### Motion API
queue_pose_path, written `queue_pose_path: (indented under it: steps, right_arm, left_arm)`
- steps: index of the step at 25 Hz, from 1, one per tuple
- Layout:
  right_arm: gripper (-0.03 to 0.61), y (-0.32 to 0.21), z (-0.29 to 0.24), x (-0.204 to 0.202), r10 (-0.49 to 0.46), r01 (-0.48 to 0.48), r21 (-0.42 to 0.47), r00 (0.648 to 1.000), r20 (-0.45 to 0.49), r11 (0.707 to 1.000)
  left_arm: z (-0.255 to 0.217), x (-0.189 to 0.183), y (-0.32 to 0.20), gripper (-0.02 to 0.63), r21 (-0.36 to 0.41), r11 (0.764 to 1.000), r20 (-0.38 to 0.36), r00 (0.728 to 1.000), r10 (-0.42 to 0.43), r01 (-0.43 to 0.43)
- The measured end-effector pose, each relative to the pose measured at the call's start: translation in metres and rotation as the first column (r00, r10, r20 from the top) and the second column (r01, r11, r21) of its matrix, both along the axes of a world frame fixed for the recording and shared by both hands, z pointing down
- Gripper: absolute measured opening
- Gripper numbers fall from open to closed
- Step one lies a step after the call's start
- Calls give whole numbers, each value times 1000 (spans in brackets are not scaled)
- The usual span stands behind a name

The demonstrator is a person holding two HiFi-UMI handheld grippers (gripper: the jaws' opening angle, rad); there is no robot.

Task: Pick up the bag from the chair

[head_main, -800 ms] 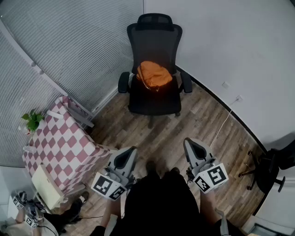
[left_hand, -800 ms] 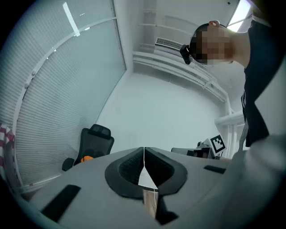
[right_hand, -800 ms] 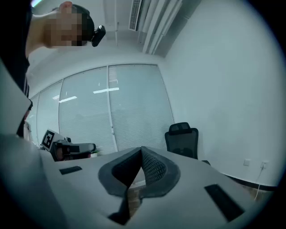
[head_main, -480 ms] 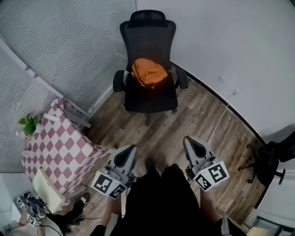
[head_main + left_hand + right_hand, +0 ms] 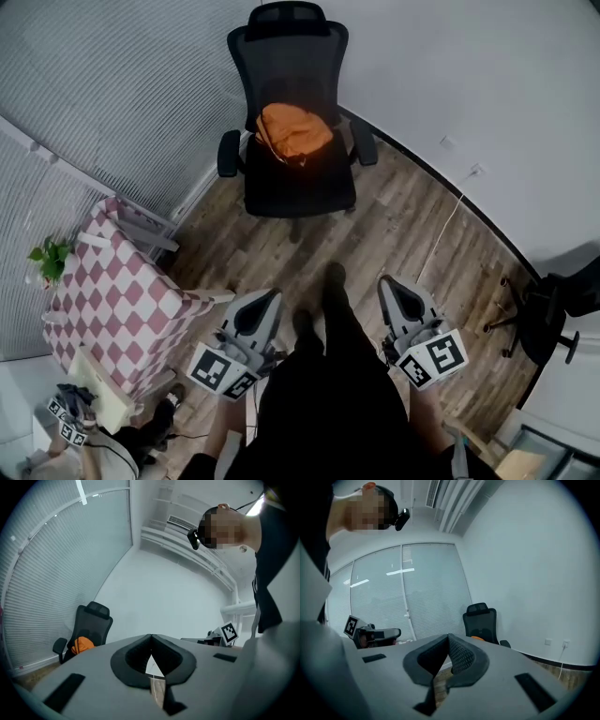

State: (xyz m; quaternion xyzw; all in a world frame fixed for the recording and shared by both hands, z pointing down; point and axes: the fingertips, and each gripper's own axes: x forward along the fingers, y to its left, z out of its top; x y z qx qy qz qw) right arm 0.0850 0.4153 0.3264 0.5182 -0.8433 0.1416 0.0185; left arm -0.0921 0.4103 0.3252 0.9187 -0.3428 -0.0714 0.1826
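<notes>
An orange bag (image 5: 292, 132) lies on the seat of a black office chair (image 5: 291, 180) by the far wall. The left gripper view shows the bag (image 5: 83, 644) small at the left, on the chair (image 5: 89, 625). In the right gripper view the chair (image 5: 482, 623) stands ahead, and only a sliver of the orange bag (image 5: 478, 638) clears the jaws. My left gripper (image 5: 262, 308) and right gripper (image 5: 393, 296) are held low near the person's body, well short of the chair. Both are shut with nothing in them, jaw tips touching.
A table with a pink-checked cloth (image 5: 117, 300) stands at the left, with a small plant (image 5: 49, 262) beside it. A second black chair (image 5: 555, 314) is at the right edge. A white cable (image 5: 450, 230) runs down from a wall socket. The floor is wood.
The view has advanced toward the chair, which now sits higher and further left in the frame. A foot has stepped forward between the grippers. Both grippers stay shut.
</notes>
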Motion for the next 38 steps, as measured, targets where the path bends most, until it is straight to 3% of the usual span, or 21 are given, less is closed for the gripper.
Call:
queue_pose_path:
  steps: [11, 24, 30, 38]
  right_arm:
    - [18, -105, 3, 13, -76, 76, 12, 994, 73, 997]
    - [18, -249, -7, 74, -143, 138, 47, 982, 126, 989]
    - [18, -288, 2, 84, -199, 196, 32, 969, 147, 980]
    - [18, -311, 15, 80, -225, 229, -5, 959, 171, 973]
  left_arm:
    - [-10, 19, -81, 34, 3, 999, 88, 995, -53, 53]
    - [-30, 89, -210, 34, 36, 993, 122, 986, -114, 110]
    - [-24, 101, -240, 34, 28, 983, 143, 972, -186, 184]
    - [-5, 88, -265, 34, -31, 969, 180, 955, -237, 246]
